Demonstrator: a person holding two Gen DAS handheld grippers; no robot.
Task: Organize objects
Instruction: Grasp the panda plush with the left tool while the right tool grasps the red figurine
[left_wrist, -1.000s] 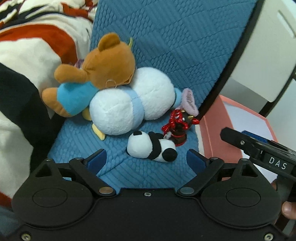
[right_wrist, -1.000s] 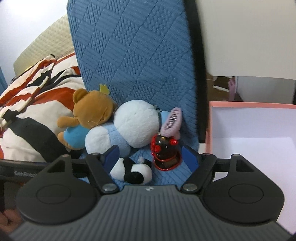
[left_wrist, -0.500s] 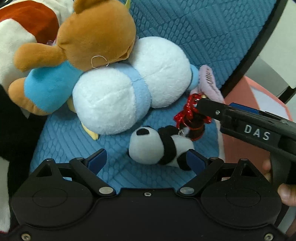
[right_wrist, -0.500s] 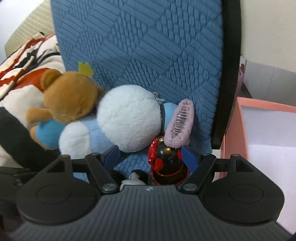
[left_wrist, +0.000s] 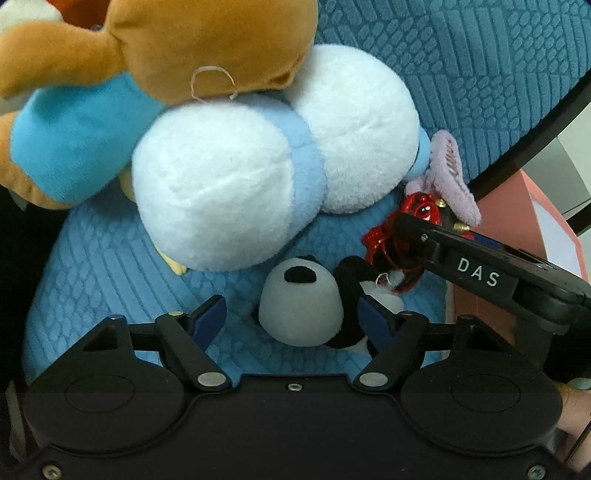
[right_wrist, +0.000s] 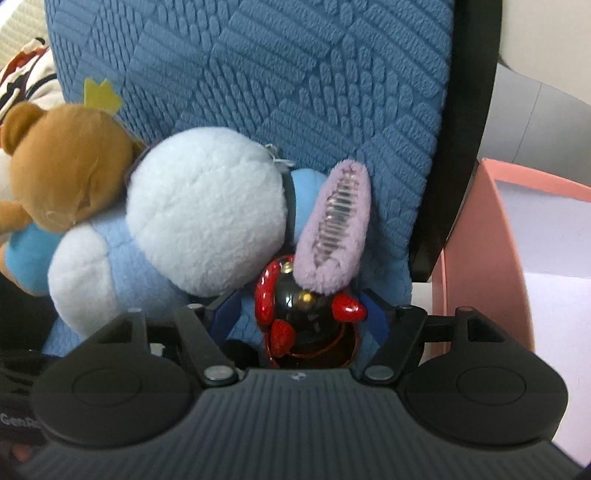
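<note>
both on the blue quilted chair seat (left_wrist: 110, 258): left gripper (left_wrist: 291, 314) closing round the small black-and-white plush panda (left_wrist: 306, 306), right gripper (right_wrist: 301, 315) closing round the glossy red-and-black figurine (right_wrist: 299, 314); neither gripped yet, panda's loop may snag the figurine

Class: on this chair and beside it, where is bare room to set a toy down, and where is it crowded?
Free: the seat left of the panda, and the pink box. Crowded: the seat's back, with bear, white plush, purple clip and red figurine.
</note>
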